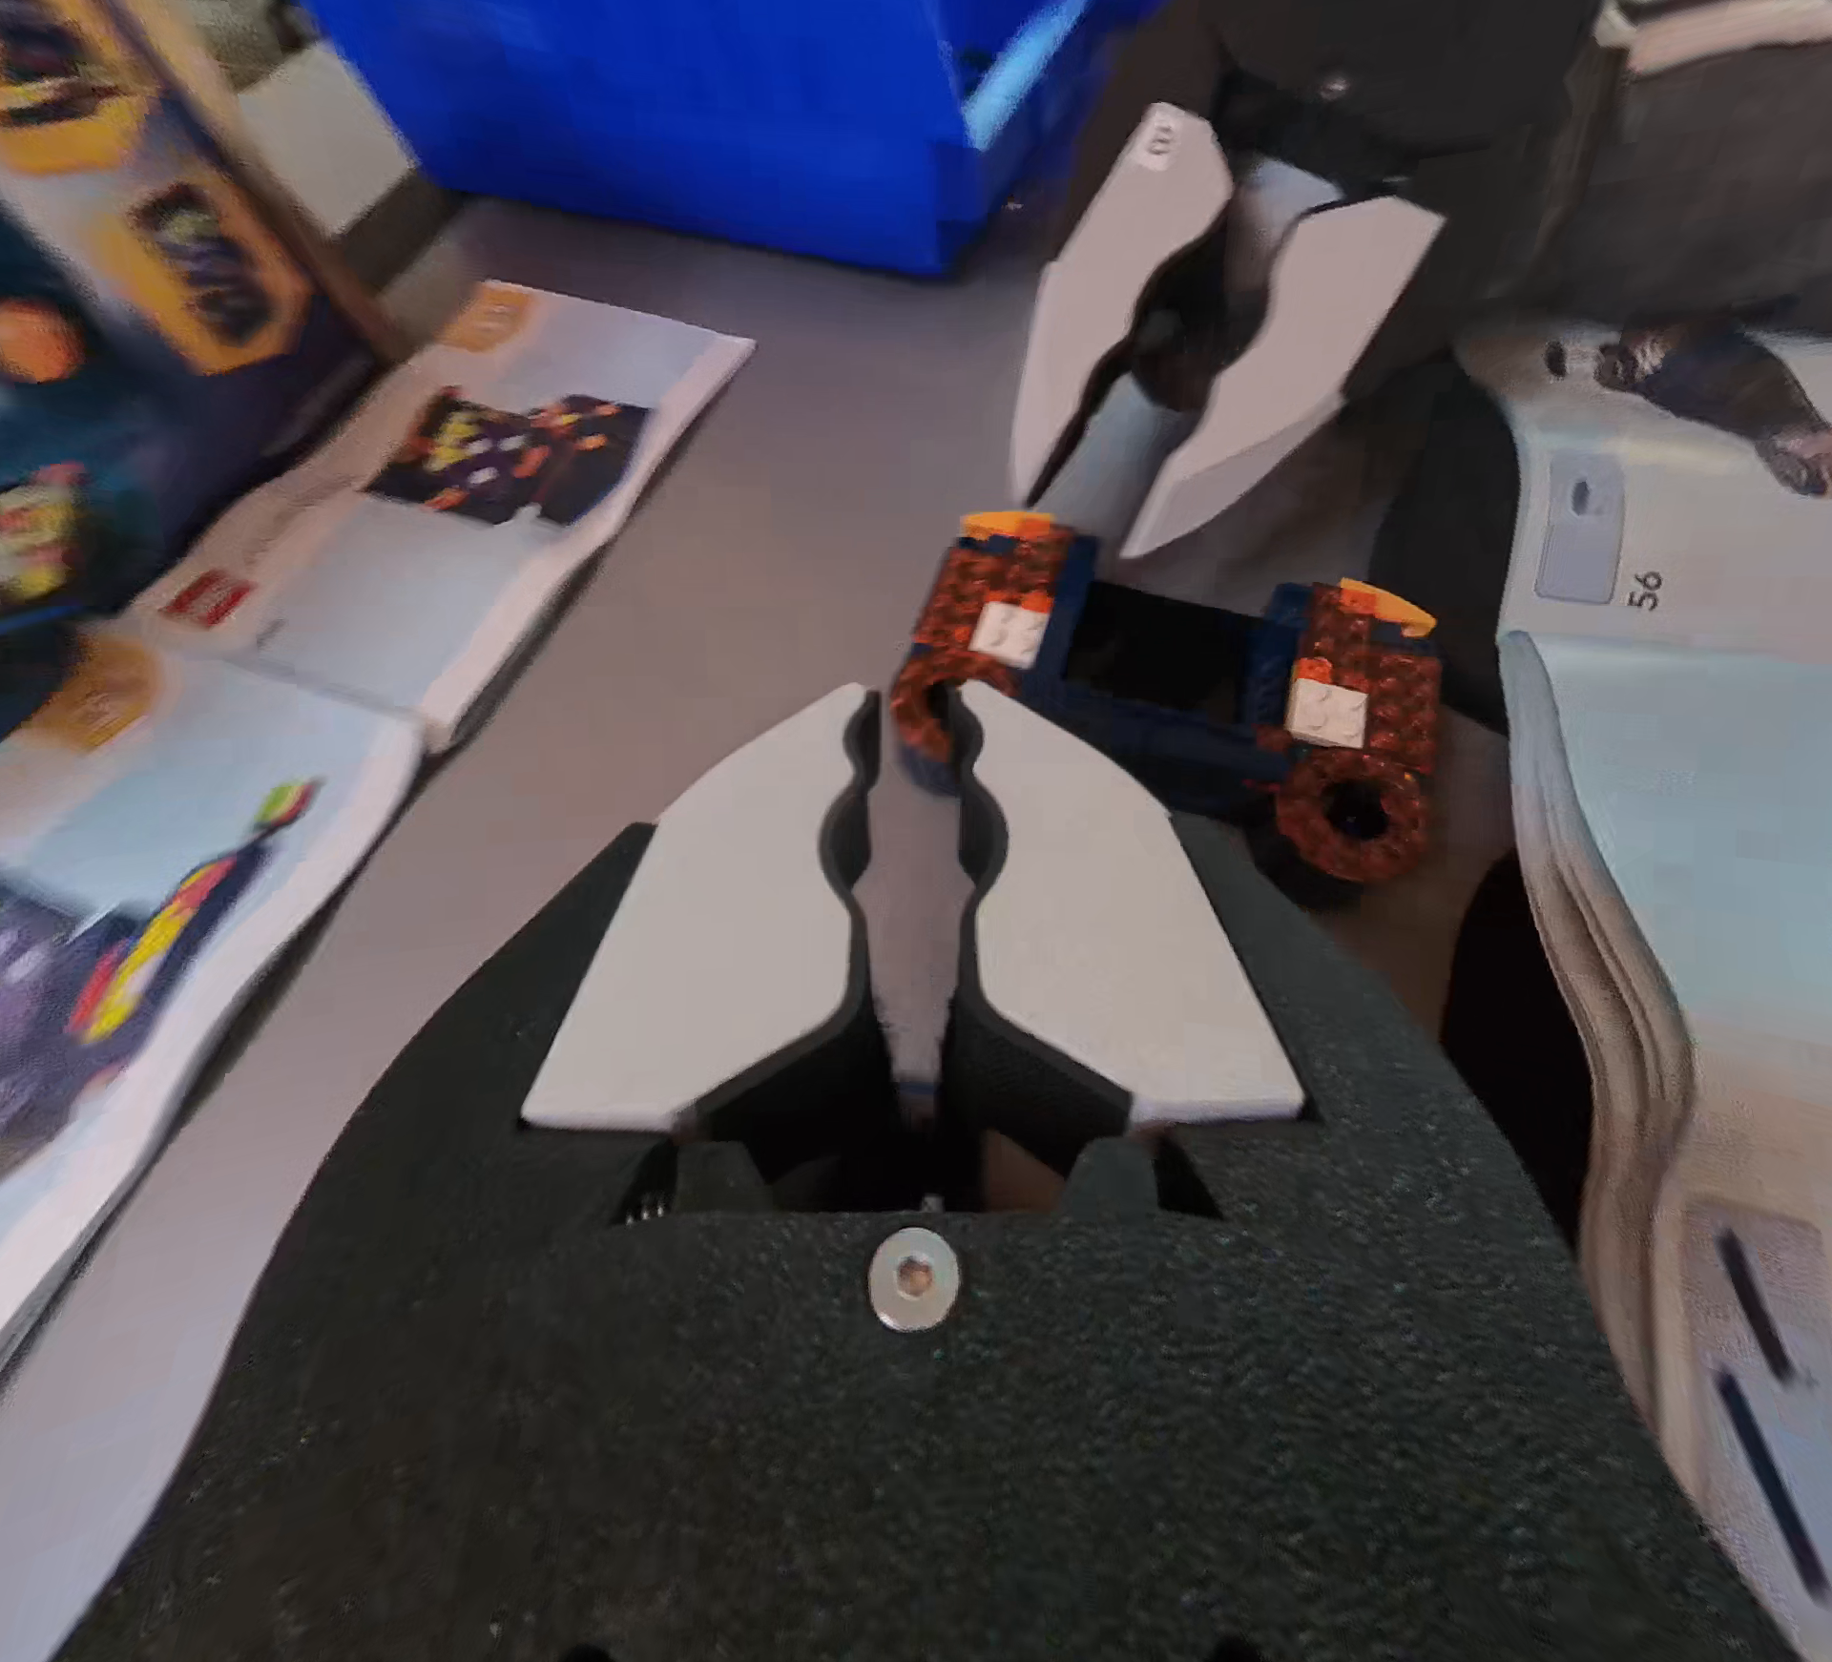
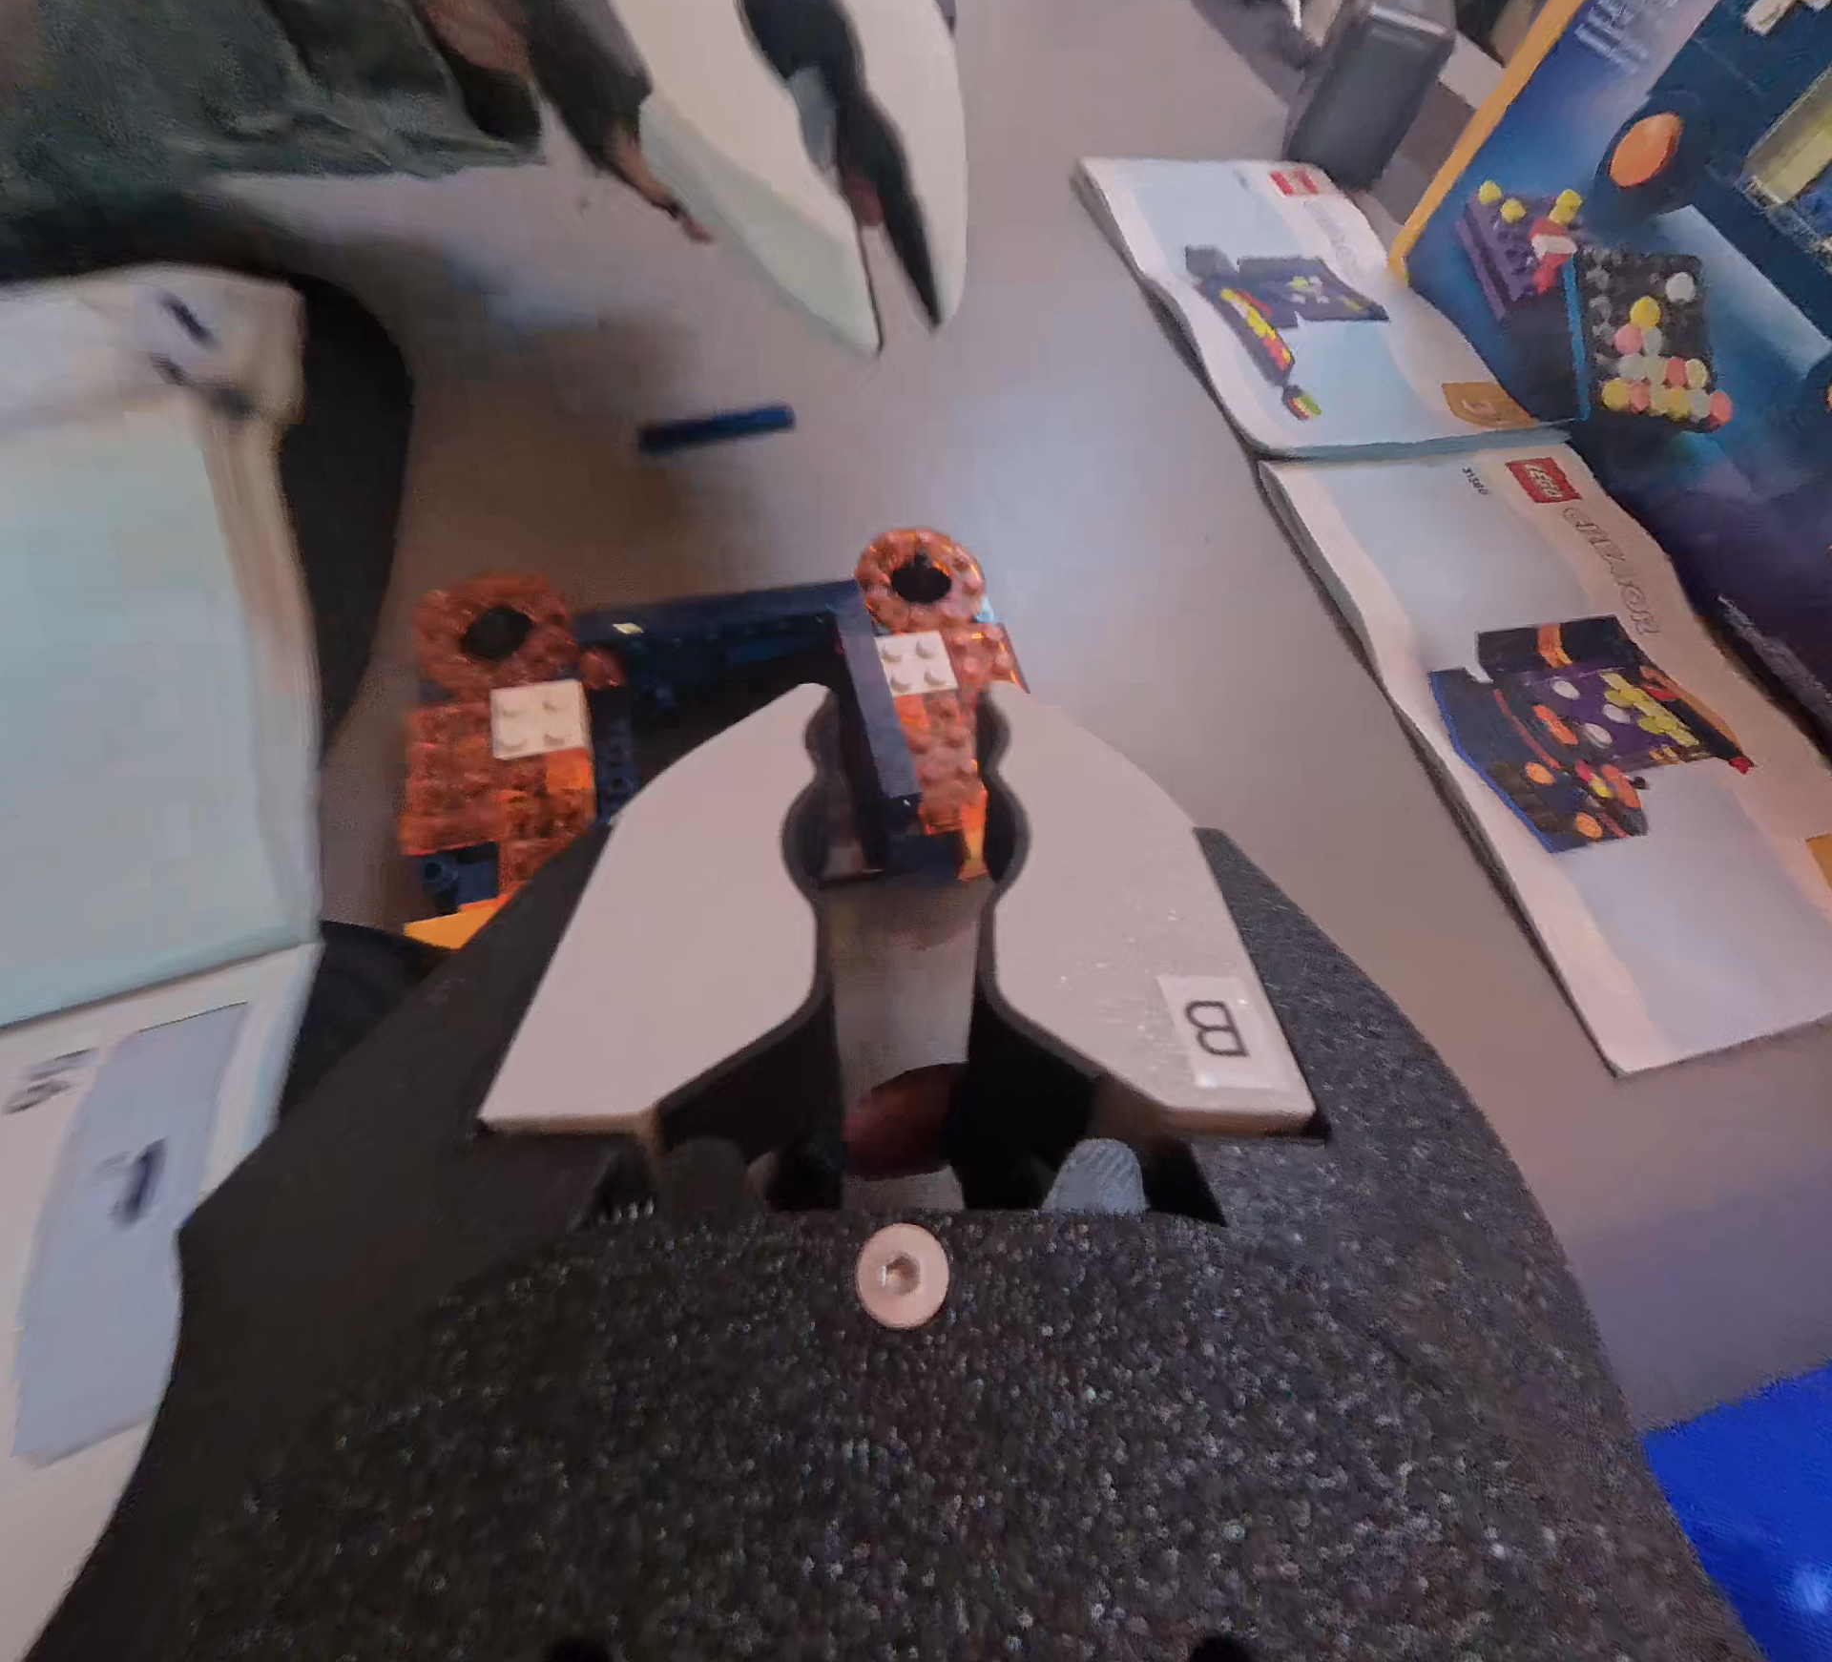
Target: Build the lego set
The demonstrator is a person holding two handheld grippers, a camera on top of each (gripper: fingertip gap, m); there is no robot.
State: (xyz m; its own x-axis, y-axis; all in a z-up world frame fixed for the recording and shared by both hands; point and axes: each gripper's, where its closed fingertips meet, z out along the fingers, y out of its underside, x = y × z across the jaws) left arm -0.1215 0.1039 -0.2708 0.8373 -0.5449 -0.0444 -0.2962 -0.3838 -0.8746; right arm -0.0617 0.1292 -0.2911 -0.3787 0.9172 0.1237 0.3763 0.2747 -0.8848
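The lego assembly (image 1: 1358, 702) is a dark blue frame with two orange studded arms, each with a white plate and a ring end; it lies on the grey table. My right gripper (image 2: 917, 698) is closed around one orange arm of the assembly (image 2: 496, 722). It also shows in the left wrist view (image 1: 1086, 519), at the assembly's far end. My left gripper (image 1: 920, 698) has a narrow gap between its fingers and is empty. It hovers by the ring end of that arm (image 2: 907, 331). A loose blue bar (image 2: 714, 430) lies on the table under it.
A blue bin (image 1: 644, 58) stands at the back. Two instruction booklets (image 2: 1289, 306) (image 2: 1586, 722) and the set's box (image 2: 1636, 227) lie on one side. A thick open manual (image 1: 1685, 821) lies close on the other side. A person's hand (image 2: 595, 78) holds the left gripper. The tips of one gripper are about 8 centimeters away from the tips of the other. It is some 9 centimeters from my left tips to the loose blue bar (image 2: 714, 430).
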